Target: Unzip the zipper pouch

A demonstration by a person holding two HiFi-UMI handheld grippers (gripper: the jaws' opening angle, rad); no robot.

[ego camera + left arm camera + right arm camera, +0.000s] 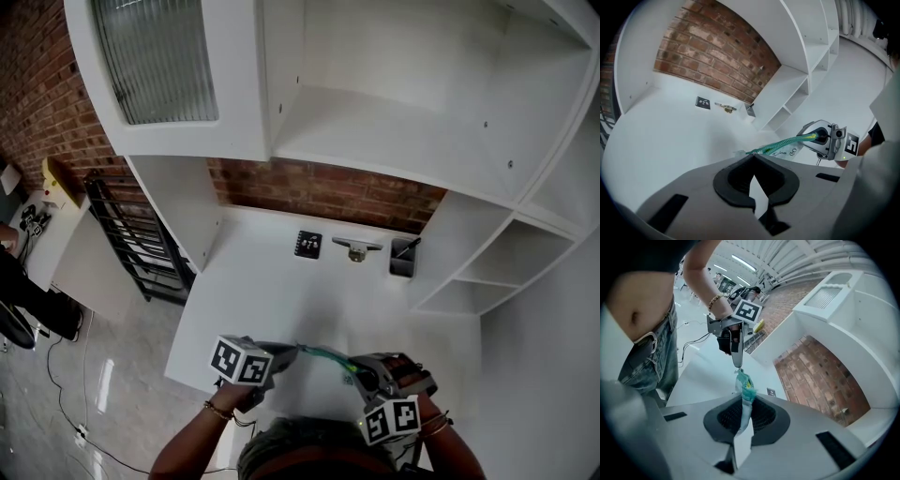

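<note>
Pouch position: the zipper pouch [323,357] is held clear of the white table [281,291], over its near part, pulled taut between your two grippers. Your left gripper [291,350] has its jaws pressed together on one end of the teal zipper [780,145]. Your right gripper [359,367] pinches the opposite end, with the pouch's film running down between its pads. A small black card [307,244] lies well apart, near the brick wall [328,192].
</note>
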